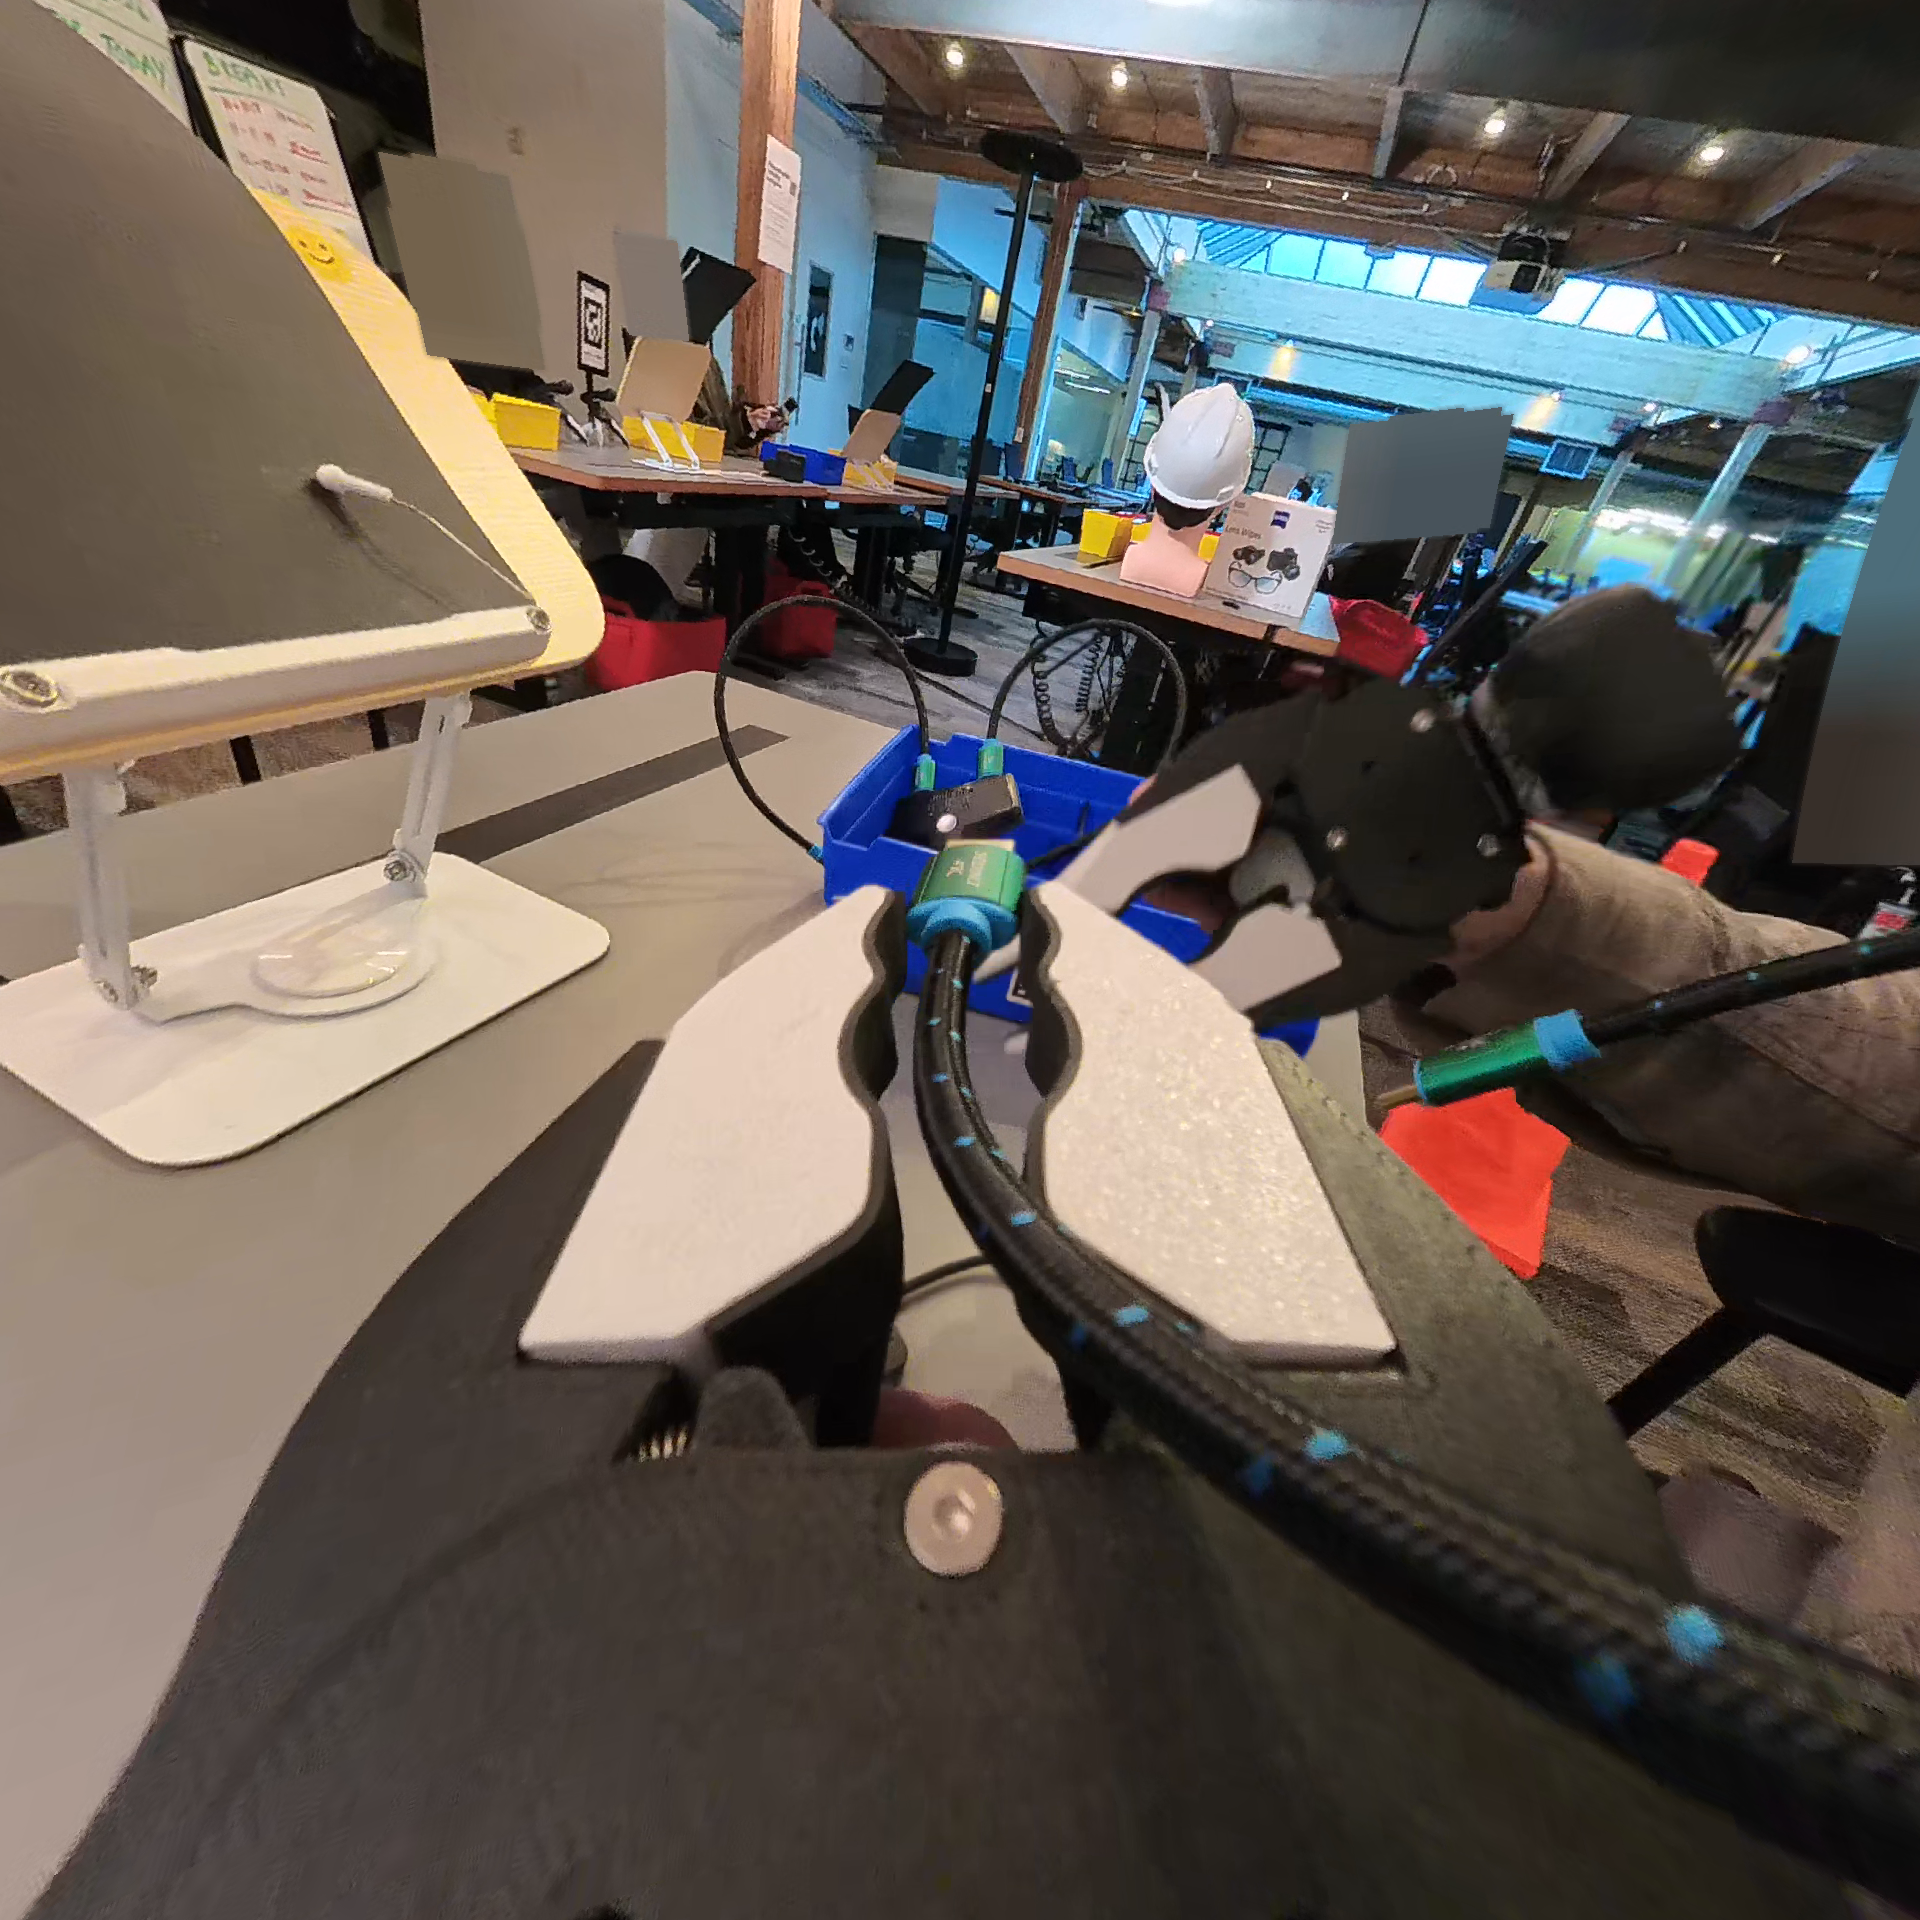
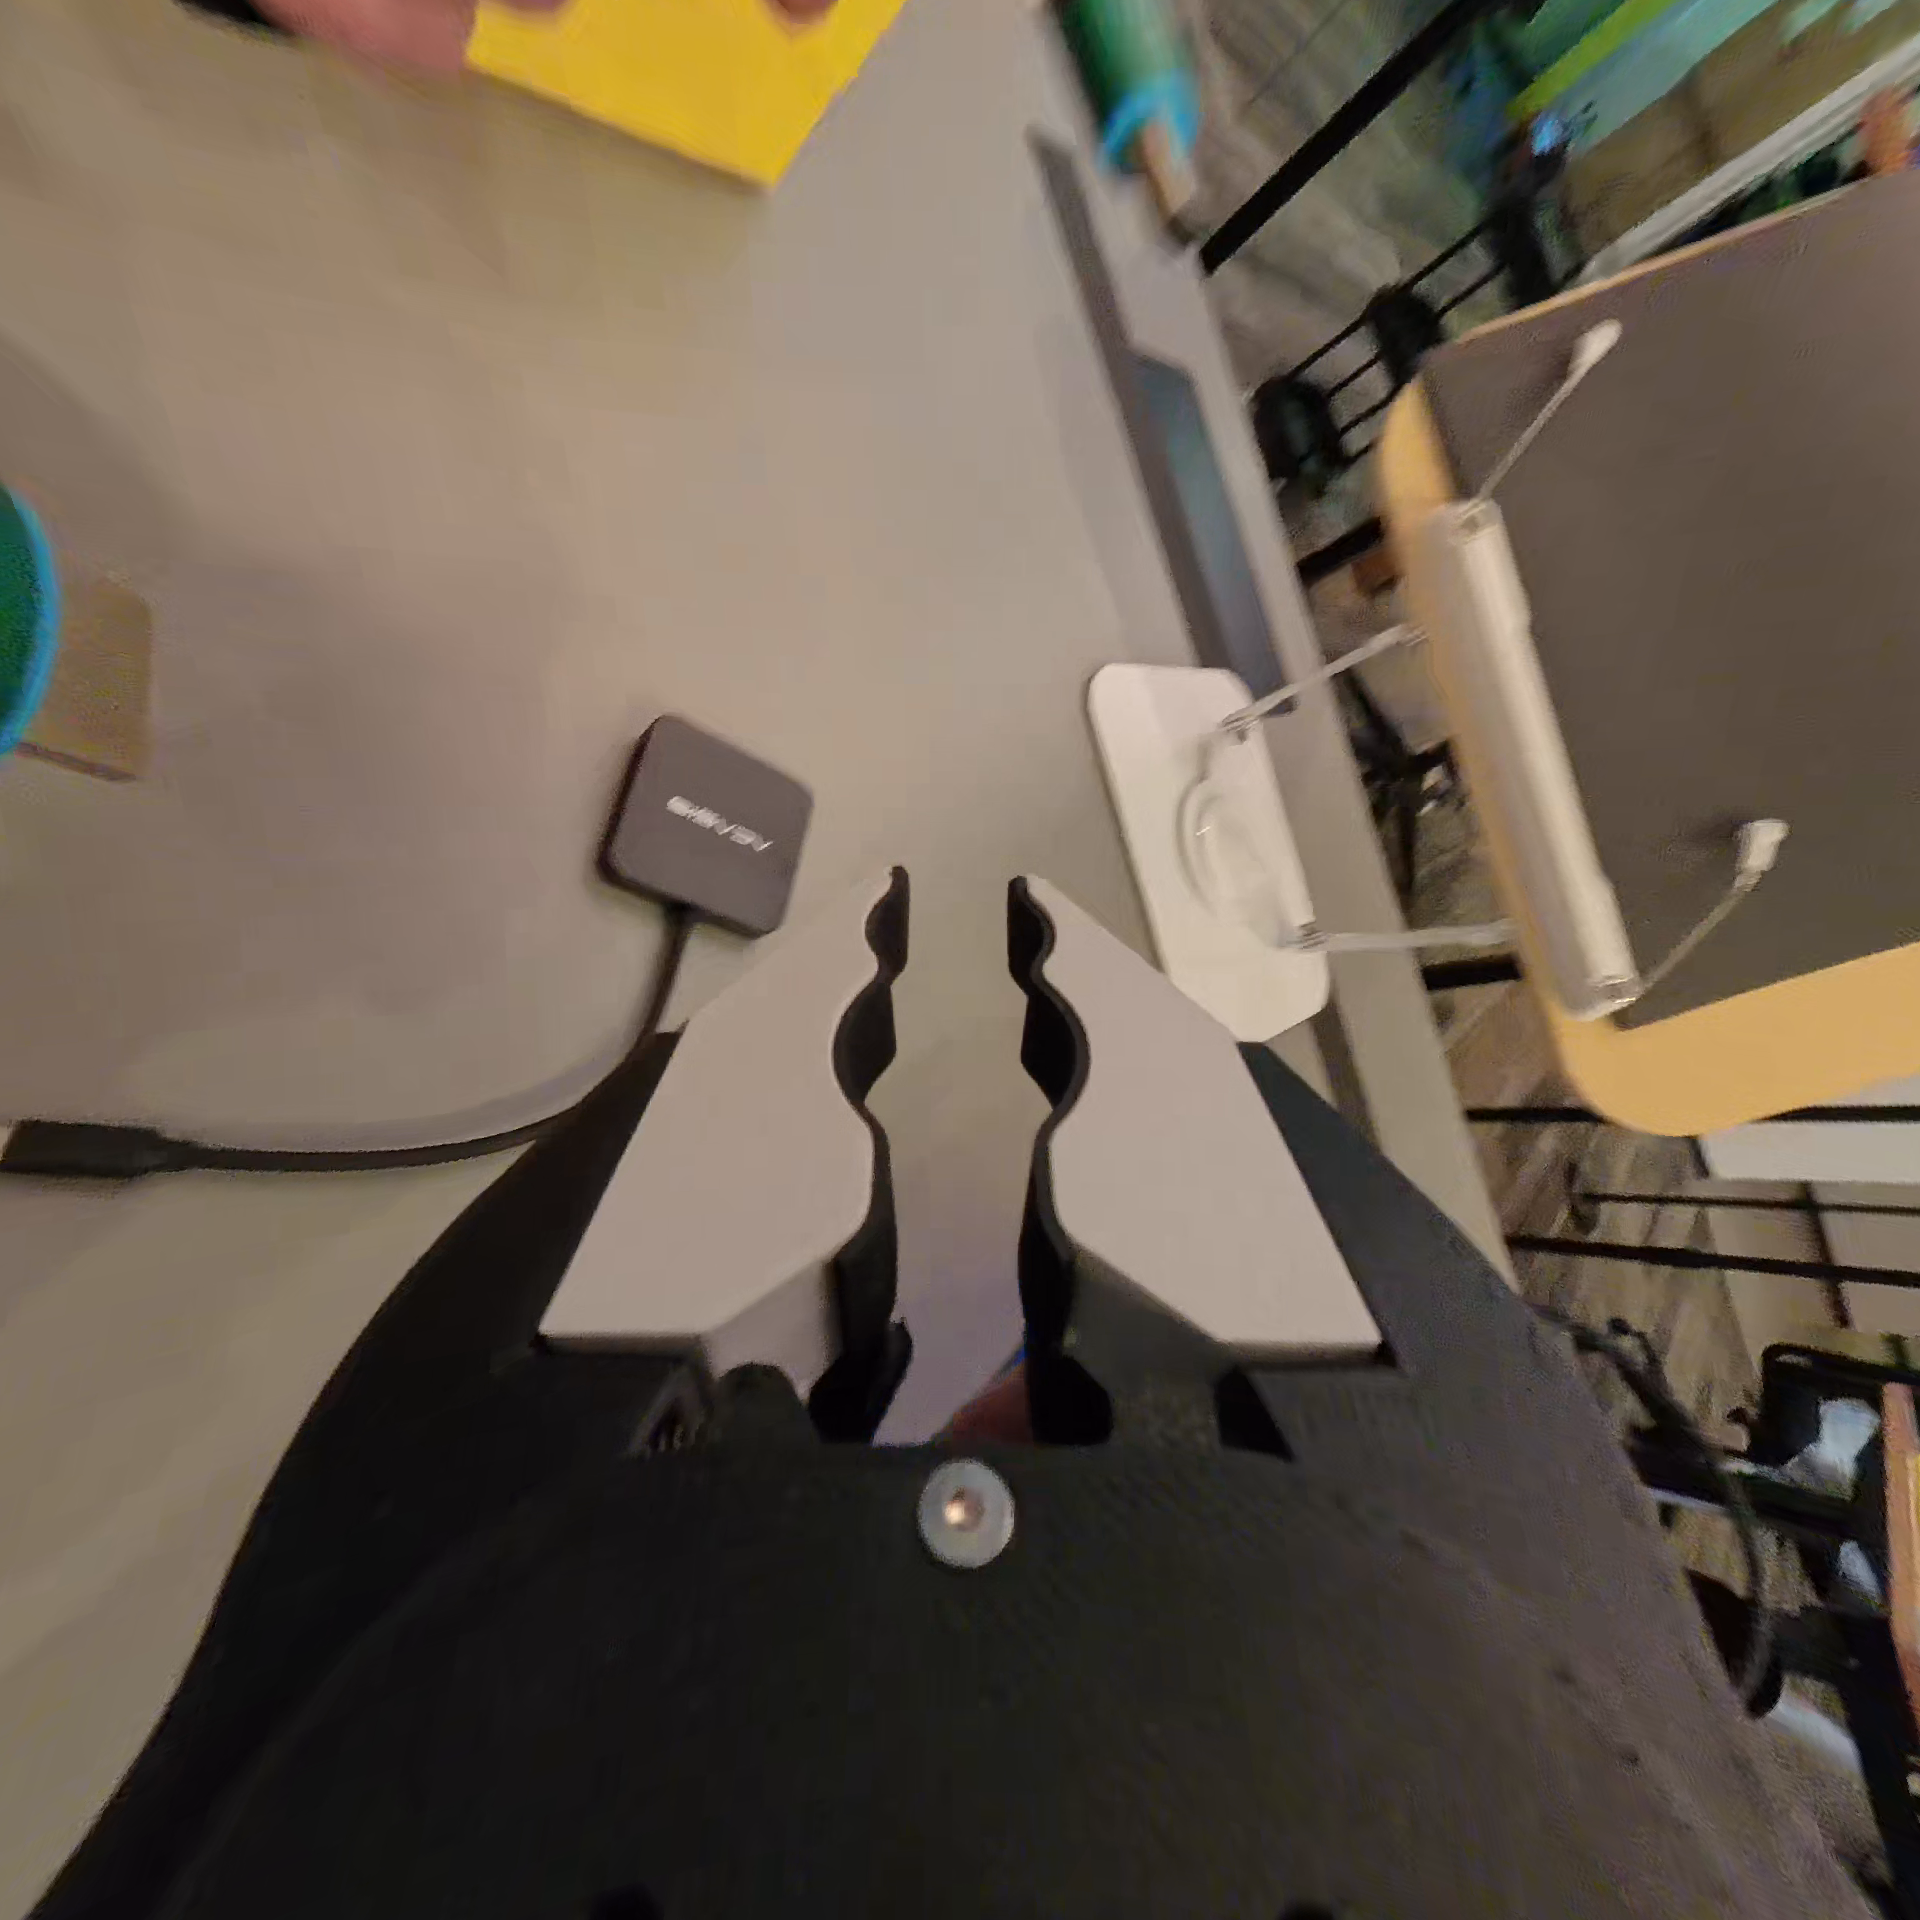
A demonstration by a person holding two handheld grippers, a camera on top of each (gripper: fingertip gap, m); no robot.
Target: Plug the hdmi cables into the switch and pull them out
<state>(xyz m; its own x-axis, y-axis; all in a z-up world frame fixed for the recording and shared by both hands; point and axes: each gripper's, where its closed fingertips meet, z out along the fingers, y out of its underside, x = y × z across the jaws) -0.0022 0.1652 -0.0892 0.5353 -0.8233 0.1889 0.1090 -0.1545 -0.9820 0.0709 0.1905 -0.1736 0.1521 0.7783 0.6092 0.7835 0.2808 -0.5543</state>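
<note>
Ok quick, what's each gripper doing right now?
Left gripper: shut on the green HDMI plug, cable trailing back between the fingers.
Right gripper: open, holding nothing, above the grey table.

On the grey tabletop: white metal tablet stand at left, blue plastic bin at the far right. In the bin, small black switch box, two cables in its far side. Just before it, green-shelled HDMI plug between the tips of the left gripper; right gripper just right of it. Flat black square box with a lead on the table, left of the stand.
</note>
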